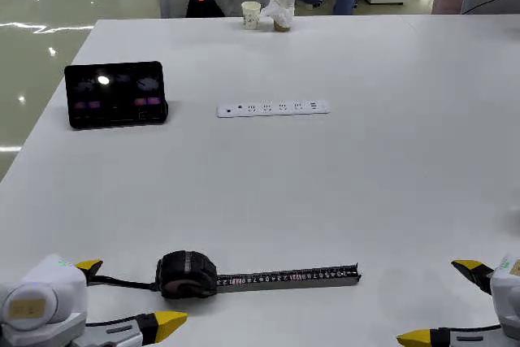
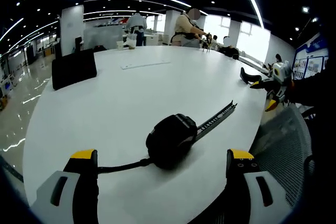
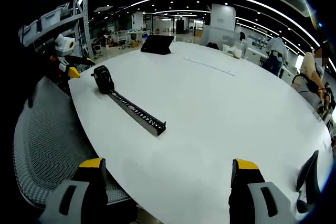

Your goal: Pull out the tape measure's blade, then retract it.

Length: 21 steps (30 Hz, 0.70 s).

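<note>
A black tape measure (image 1: pixel 187 274) lies on the white table (image 1: pixel 325 176) near its front edge, its blade (image 1: pixel 288 277) drawn out to the right and lying flat. My left gripper (image 1: pixel 130 294) stands open just left of the case, one yellow-tipped finger on each side of the wrist strap (image 1: pixel 122 284). In the left gripper view the tape measure (image 2: pixel 172 139) sits ahead between the open jaws, not touching them. My right gripper (image 1: pixel 447 302) is open at the front right, apart from the blade's end. The right gripper view has the blade (image 3: pixel 137 113) to the left, well ahead of the jaws.
A black tablet-like screen (image 1: pixel 116 93) stands at the back left. A white power strip (image 1: pixel 273 108) lies mid-table. Cups (image 1: pixel 268 12) stand at the far edge. A mesh chair seat (image 3: pixel 47 150) sits below the near edge.
</note>
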Motion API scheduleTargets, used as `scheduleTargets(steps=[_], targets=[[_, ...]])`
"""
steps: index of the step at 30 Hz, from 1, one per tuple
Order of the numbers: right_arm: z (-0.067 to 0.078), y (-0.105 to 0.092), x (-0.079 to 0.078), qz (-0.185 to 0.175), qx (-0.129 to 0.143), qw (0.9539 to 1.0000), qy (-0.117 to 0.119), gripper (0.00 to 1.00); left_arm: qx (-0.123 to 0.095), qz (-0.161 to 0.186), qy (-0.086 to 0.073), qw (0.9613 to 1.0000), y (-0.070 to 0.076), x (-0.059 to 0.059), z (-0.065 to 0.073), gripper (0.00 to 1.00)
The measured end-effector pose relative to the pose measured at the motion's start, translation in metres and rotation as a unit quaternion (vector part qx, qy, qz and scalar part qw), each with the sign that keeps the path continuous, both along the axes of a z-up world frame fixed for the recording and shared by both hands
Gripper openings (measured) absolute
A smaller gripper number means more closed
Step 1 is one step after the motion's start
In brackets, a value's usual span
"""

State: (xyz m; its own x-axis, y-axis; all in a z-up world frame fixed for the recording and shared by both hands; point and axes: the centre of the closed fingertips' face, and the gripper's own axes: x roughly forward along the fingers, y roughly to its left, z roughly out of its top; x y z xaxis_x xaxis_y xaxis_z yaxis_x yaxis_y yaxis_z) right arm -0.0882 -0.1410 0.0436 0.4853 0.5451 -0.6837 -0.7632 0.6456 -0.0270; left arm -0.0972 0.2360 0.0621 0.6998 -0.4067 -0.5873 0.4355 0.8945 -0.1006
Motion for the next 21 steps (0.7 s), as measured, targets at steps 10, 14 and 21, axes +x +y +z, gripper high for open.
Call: scheduleTargets(steps=[10,14,21], targets=[[-0.009,0.015,0.007,0.059,-0.031,0.9972,0.033,0.99,0.003,0.023,-0.009,0.9997,-0.025,0.019,-0.004,0.99],[-0.005,0.026,0.007,0.086,-0.030,0.9947,0.048,0.99,0.013,0.015,-0.012,0.9997,-0.037,0.023,-0.005,0.99],[0.006,0.038,0.017,0.126,-0.045,0.9900,0.044,0.99,0.029,0.013,0.021,0.9993,-0.051,0.026,-0.010,0.99]])
